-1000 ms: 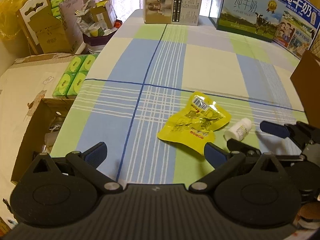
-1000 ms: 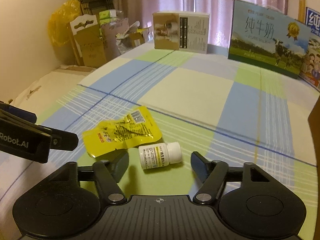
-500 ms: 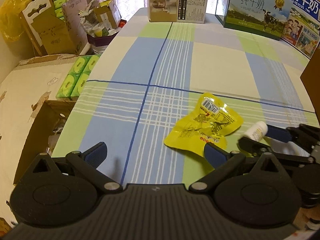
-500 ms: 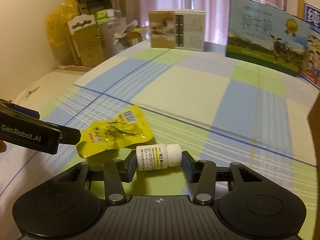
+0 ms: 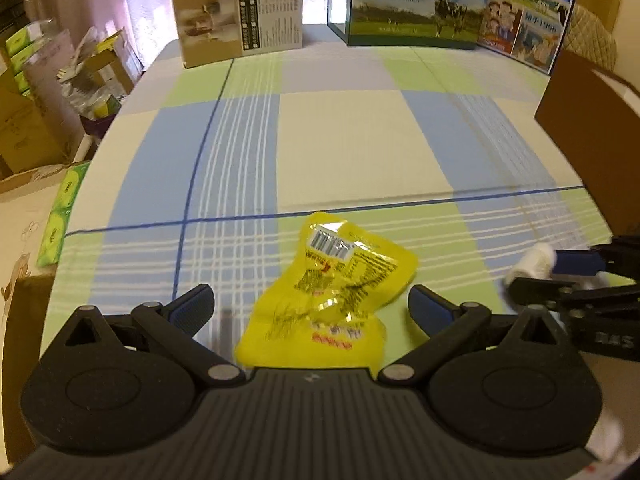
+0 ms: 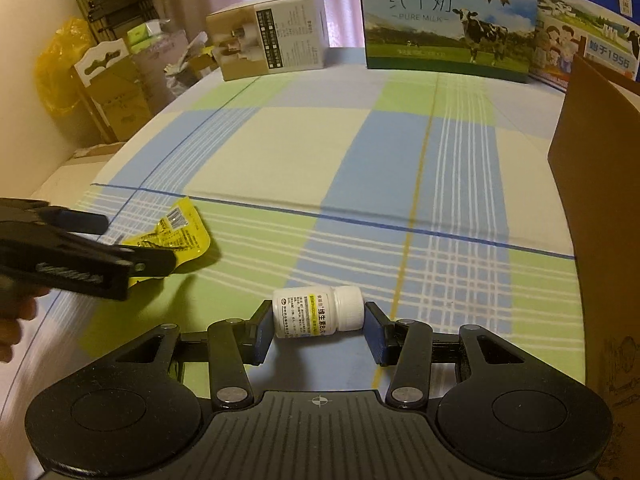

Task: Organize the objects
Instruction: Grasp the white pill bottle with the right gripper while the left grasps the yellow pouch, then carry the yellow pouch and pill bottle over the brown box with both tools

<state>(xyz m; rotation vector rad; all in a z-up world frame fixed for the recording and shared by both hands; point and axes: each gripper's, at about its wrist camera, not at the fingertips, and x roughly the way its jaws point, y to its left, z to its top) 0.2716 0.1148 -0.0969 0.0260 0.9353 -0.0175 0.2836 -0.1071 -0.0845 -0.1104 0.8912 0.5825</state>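
A crumpled yellow snack pouch (image 5: pixel 332 292) lies on the checked tablecloth (image 5: pixel 344 140). My left gripper (image 5: pixel 312 308) stands open around it, a finger on either side, neither pad pressing on it. A small white pill bottle (image 6: pixel 318 312) with a white cap lies sideways in my right gripper (image 6: pixel 318 322), which is shut on it end to end. In the left wrist view the right gripper (image 5: pixel 534 274) and the bottle (image 5: pixel 534 264) show blurred at the right edge. In the right wrist view the left gripper (image 6: pixel 138 242) covers part of the pouch (image 6: pixel 180 232).
A beige carton (image 5: pixel 240 16) and printed milk boxes (image 5: pixel 412 0) stand along the table's far edge. A brown cardboard box (image 6: pixel 600 160) rises at the right. Green packs (image 5: pixel 60 216) and stacked cartons (image 6: pixel 116 92) crowd the floor to the left.
The right gripper shut on the pill bottle and carried it right, away from the pouch. The left gripper came forward and to the right until the pouch lay between its open fingers.
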